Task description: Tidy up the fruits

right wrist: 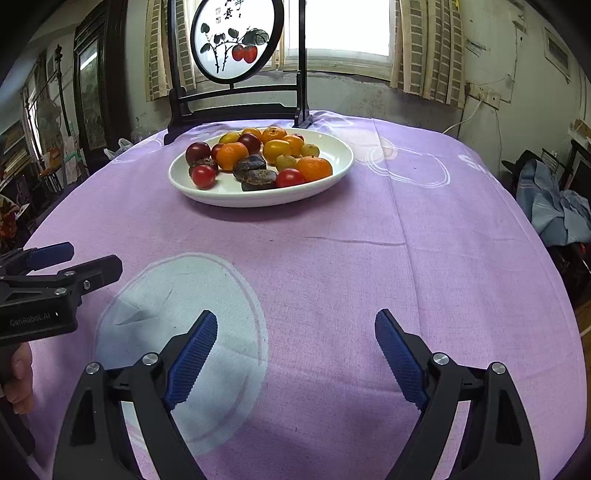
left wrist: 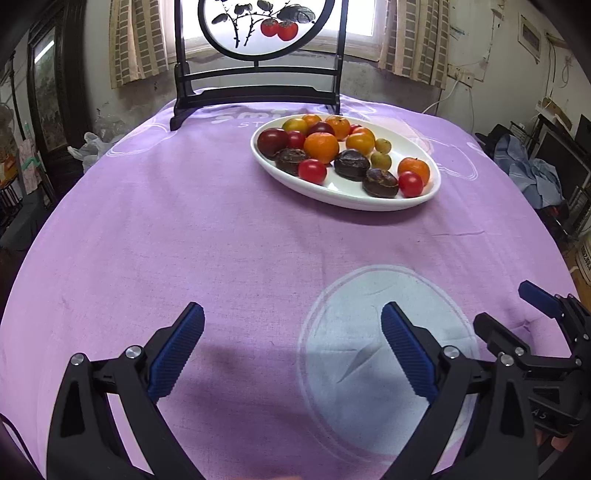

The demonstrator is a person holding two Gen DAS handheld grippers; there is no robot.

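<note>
A white oval plate (left wrist: 354,201) (right wrist: 332,173) stands on the far half of the purple tablecloth (left wrist: 207,229). It holds several fruits: oranges (left wrist: 320,147) (right wrist: 314,168), red cherry tomatoes (left wrist: 312,171) (right wrist: 203,176), dark wrinkled fruits (left wrist: 351,164) (right wrist: 258,180), small green ones (left wrist: 381,160) and dark red plums (left wrist: 272,141). My left gripper (left wrist: 291,317) is open over the near cloth, nothing between its blue pads. My right gripper (right wrist: 295,321) is also open and empty, well short of the plate. Each gripper shows at the edge of the other's view, the right gripper (left wrist: 517,314) and the left gripper (right wrist: 77,258).
A dark wooden stand with a round painted screen (left wrist: 258,26) (right wrist: 236,40) stands at the table's far edge behind the plate. A pale round print (left wrist: 369,354) marks the cloth near the grippers. Clutter and blue cloth (right wrist: 554,210) lie beyond the table's right edge. A hand (right wrist: 20,376) holds the left gripper.
</note>
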